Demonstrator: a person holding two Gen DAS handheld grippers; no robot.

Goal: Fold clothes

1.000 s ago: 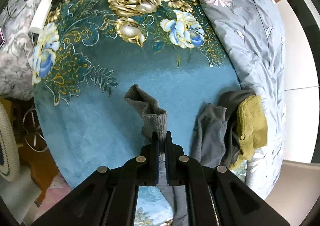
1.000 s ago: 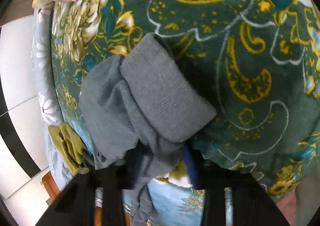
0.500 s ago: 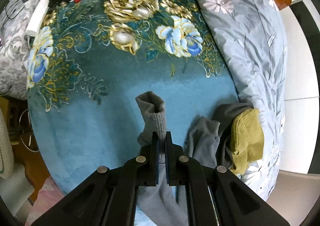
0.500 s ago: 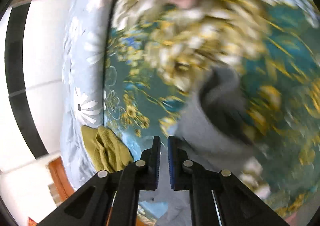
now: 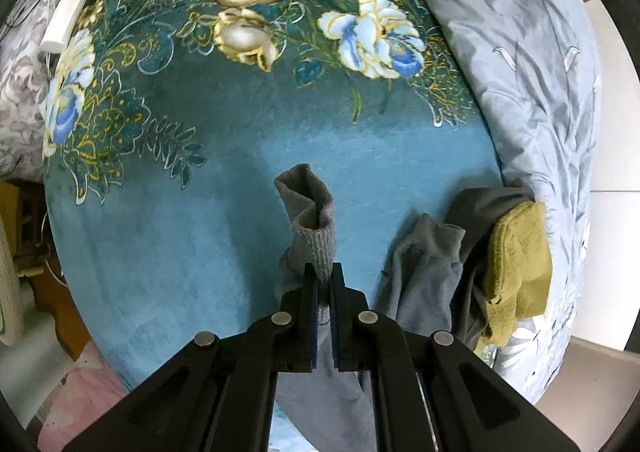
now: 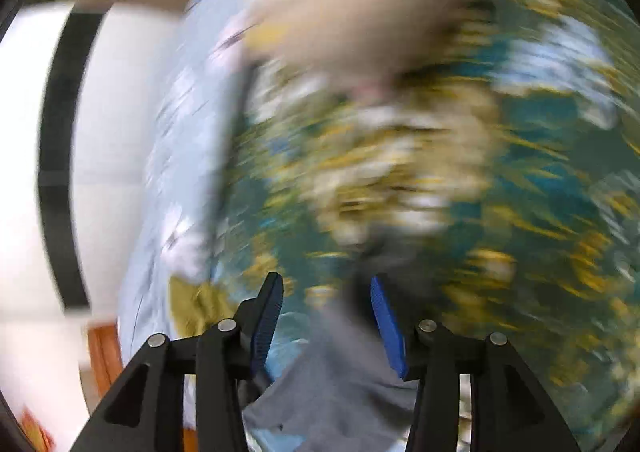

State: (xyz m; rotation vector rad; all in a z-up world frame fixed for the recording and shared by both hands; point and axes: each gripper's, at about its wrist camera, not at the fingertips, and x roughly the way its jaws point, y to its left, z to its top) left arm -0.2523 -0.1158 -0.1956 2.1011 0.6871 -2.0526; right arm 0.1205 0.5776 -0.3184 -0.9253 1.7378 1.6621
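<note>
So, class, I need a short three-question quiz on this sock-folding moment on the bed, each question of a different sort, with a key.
1. True or false: the left gripper is shut on the grey sock.
2. Which lies against the dark grey garment at the right of the teal blanket?
A. a red towel
B. an olive-green cloth
C. a white shirt
3. Fill in: the right gripper jaws stand ____, having just been opening, with grey fabric seen behind the gap, not pinched.

Key: 1 true; 2 B; 3 open.
</note>
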